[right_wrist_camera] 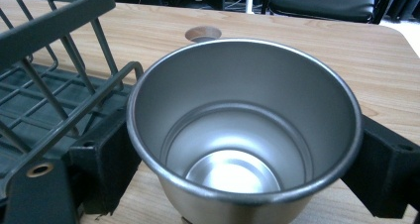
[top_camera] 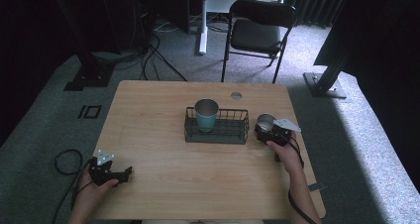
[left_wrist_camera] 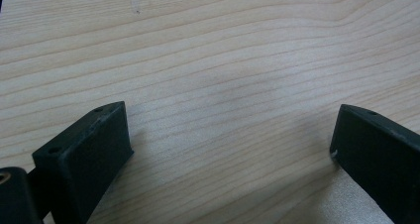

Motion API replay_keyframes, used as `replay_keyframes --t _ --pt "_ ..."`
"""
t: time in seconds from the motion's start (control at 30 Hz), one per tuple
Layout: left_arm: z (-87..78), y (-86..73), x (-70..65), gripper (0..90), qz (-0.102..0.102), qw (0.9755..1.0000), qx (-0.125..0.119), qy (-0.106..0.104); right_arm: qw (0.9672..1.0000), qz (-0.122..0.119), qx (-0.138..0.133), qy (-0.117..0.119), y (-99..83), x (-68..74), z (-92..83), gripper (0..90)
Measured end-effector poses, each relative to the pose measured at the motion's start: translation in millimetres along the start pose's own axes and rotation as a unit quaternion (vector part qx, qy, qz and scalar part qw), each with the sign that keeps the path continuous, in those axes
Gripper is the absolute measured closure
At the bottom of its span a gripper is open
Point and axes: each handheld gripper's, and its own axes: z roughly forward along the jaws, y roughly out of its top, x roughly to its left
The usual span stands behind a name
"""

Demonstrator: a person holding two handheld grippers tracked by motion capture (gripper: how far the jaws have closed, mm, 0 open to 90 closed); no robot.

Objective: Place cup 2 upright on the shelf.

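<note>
Steel cup (right_wrist_camera: 242, 135), clamped in the right hand-held gripper (right_wrist_camera: 242, 159), stands just beside the wire basket (right_wrist_camera: 54, 85); left hand-held gripper (left_wrist_camera: 228, 154) gapes.

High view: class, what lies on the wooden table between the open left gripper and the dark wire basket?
Nothing: the high view shows bare wooden table between the left gripper and the dark wire basket.

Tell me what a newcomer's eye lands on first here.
First, the steel cup clamped between the right gripper's jaws, just right of the wire basket at the table's middle. Next, the teal cup upright in that basket. The left gripper rests open on the near-left table.
</note>
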Motion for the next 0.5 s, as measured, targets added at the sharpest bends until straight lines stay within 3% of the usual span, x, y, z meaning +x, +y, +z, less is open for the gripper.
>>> replay_keyframes --t 0.17,0.5 --pt "0.0 0.0 0.0 2.8 0.000 1.0000 0.000 0.000 1.0000 -0.003 -0.003 -0.004 1.0 -1.7 0.2 17.7" --pt "0.0 0.0 0.0 2.8 0.000 1.0000 0.000 0.000 0.9999 -0.013 0.009 0.002 5.9 -3.6 -4.7 17.9"
